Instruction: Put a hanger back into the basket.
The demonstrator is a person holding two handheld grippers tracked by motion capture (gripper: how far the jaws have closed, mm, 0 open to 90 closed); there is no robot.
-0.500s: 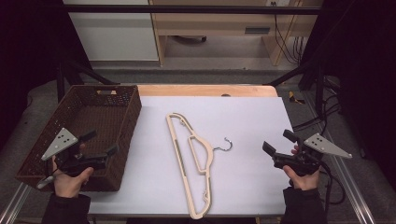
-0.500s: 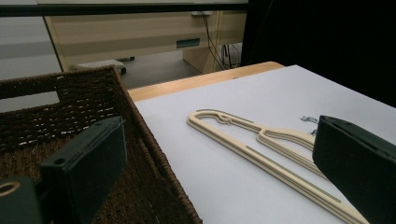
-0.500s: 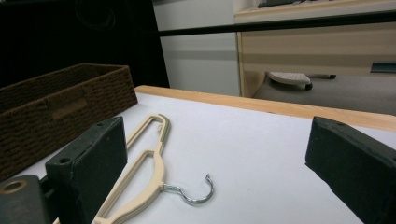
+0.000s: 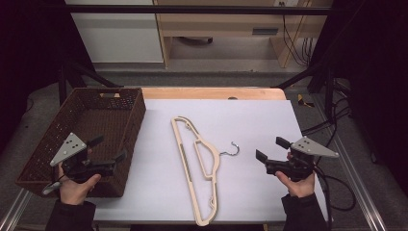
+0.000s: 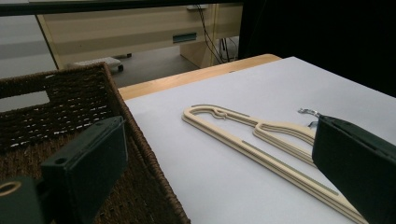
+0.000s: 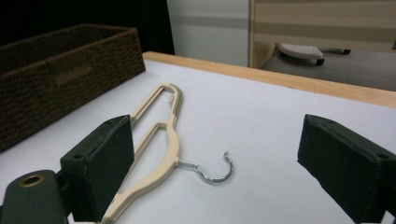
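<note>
Nothing has shifted since the earlier frame: both grippers hover where they were, and the hanger lies as before. A white bench [image 4: 250, 192] carries a brown wicker basket [image 4: 43, 144] along its left edge. The cream hanger [image 4: 190, 159] lies flat at the bench's middle, its metal hook [image 4: 232, 150] pointing toward the right edge. The left gripper [image 4: 108, 149] hangs over the basket's near right corner, jaws released. The right gripper [image 4: 269, 149], near the right edge, is likewise released, grasping nothing.
</note>
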